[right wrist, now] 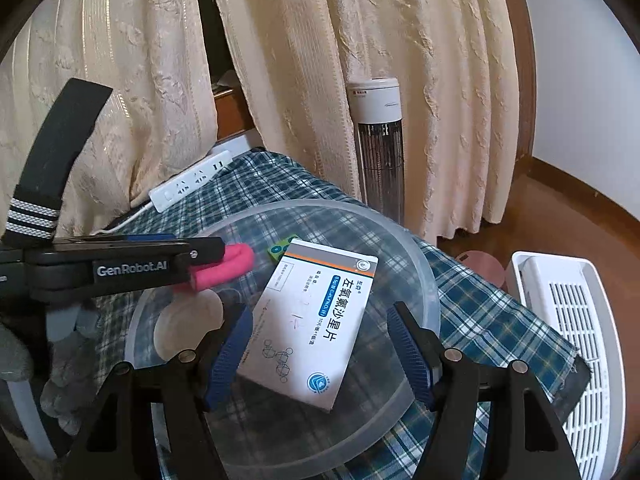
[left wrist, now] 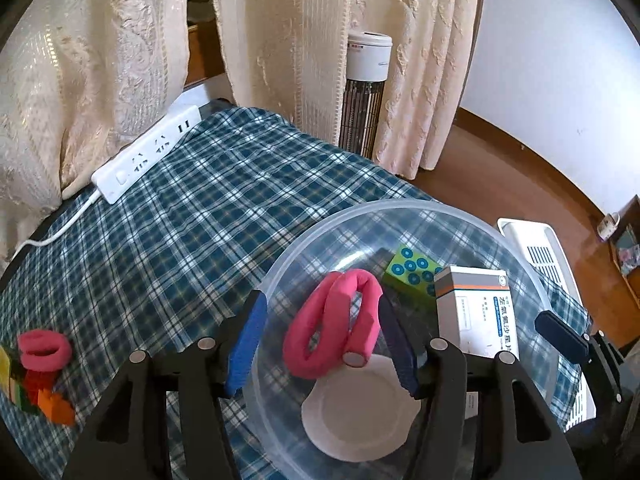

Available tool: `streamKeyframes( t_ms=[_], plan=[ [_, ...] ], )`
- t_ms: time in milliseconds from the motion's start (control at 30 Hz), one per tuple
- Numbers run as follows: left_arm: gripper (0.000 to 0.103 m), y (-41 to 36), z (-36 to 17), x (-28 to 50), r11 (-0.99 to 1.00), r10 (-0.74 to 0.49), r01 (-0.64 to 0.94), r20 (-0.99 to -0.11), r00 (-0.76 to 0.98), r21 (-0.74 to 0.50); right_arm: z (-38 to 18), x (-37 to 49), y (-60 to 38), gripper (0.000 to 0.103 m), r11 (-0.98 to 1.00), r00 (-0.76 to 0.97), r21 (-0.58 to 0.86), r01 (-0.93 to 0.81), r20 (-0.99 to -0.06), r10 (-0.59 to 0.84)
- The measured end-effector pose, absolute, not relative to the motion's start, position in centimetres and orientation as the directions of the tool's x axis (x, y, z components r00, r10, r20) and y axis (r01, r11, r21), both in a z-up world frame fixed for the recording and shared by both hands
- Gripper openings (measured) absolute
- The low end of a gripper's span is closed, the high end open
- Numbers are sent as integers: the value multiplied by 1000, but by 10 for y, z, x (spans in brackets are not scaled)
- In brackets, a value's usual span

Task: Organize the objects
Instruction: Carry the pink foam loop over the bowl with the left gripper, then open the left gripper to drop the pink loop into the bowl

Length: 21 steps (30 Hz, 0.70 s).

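Covering the bench is a woven blue-and-white plaid cloth, on which sits one round, clear plastic bowl with a smooth, thick rim. Four items lie inside the bowl: one pink foam loop, soft and tube-shaped, folded on itself; one white round plastic lid, flat on the bottom; one green cube with blue dots; and one white cardboard medicine box with an orange stripe and blue print, leaning tilted against the bowl's interior. The left claw stands over the bowl with the pink loop between its ribbed blue pads; the left pad stands apart from the loop, so the claw is released. The right claw stands spread on either side of the box's lower end, with gaps visible between pads and cardboard: released. Outside the bowl, at the bench's left edge, lie a second pink foam loop and a heap of coloured toy bricks. One white plastic power strip lies at the far edge beside cream curtains.
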<state>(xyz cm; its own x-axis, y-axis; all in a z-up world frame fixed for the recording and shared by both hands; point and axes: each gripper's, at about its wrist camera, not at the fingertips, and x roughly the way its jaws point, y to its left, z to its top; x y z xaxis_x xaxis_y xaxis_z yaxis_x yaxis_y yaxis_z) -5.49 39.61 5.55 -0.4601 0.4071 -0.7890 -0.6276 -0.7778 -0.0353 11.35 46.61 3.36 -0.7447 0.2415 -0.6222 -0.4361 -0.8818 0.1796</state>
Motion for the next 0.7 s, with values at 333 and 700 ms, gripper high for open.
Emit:
streamKeyframes(
  t_ms=[333, 700],
  plan=[
    [60, 373, 64, -46, -802, 404, -596, -782, -474, -53, 43, 93, 457, 73, -898, -717, 103, -428, -644, 267],
    [60, 329, 62, -43, -842, 382, -534, -785, -488, -78, 35, 90, 470, 73, -851, -617, 25, -524, -700, 359]
  ],
)
